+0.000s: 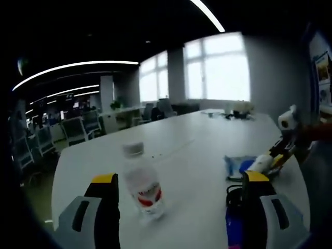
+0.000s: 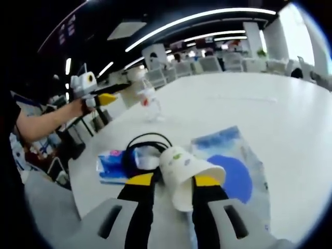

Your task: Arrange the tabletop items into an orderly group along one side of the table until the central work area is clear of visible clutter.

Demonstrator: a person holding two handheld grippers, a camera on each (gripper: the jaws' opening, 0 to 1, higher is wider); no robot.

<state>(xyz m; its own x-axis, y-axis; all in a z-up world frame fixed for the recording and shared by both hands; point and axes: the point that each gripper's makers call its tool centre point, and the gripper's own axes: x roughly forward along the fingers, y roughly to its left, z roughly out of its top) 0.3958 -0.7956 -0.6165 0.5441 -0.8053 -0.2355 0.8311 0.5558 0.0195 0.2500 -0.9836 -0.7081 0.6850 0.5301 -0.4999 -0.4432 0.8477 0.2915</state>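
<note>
Water bottle (image 1: 142, 182) stands between the open left tongs (image 1: 179, 182); right tongs (image 2: 174, 180) grip a paper cup (image 2: 188, 175).

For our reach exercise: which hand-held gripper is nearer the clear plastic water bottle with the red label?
Left. The left hand-held gripper has the clear plastic water bottle between its jaws; the right hand-held gripper is across the table, holding a white paper cup.

Bright windows (image 1: 218, 70) at twelve o'clock, ceiling light strips (image 1: 72, 66) toward ten, and rows of office chairs (image 1: 78, 129) at nine beyond the white tabletop (image 1: 207, 140).
</note>
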